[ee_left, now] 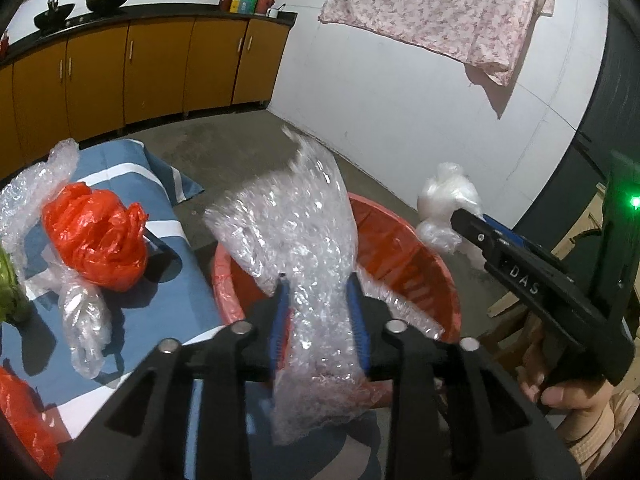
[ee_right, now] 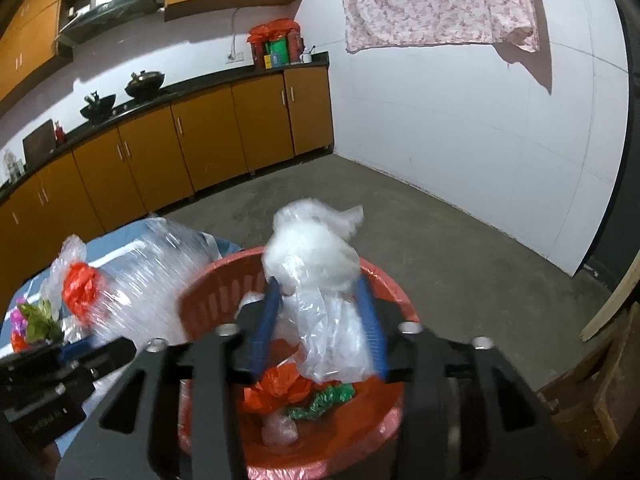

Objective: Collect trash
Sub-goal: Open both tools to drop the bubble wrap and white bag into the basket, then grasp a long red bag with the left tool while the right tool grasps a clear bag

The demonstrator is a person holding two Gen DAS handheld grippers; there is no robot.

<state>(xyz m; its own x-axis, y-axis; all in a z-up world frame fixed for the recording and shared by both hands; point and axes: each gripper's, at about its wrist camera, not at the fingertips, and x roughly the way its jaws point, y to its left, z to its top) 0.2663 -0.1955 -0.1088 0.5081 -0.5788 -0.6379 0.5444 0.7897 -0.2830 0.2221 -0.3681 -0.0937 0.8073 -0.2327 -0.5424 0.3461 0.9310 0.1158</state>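
My left gripper (ee_left: 318,284) is shut on a sheet of bubble wrap (ee_left: 296,224) and holds it over the near rim of the red basket (ee_left: 404,256). My right gripper (ee_right: 320,284) is shut on a crumpled clear plastic bag (ee_right: 316,264), held above the red basket (ee_right: 224,292). The right gripper also shows in the left wrist view (ee_left: 460,216) with the bag (ee_left: 448,196). In the basket lie red plastic (ee_right: 280,390), a green wrapper (ee_right: 324,398) and clear plastic (ee_right: 280,428).
A table with a blue striped cloth (ee_left: 160,320) stands left of the basket. On it lie a red plastic bag (ee_left: 96,240), clear plastic pieces (ee_left: 84,320), more bubble wrap (ee_left: 36,184) and green leaves (ee_right: 36,320). Orange cabinets (ee_left: 152,64) line the far wall. Wooden pieces (ee_right: 608,360) lie at right.
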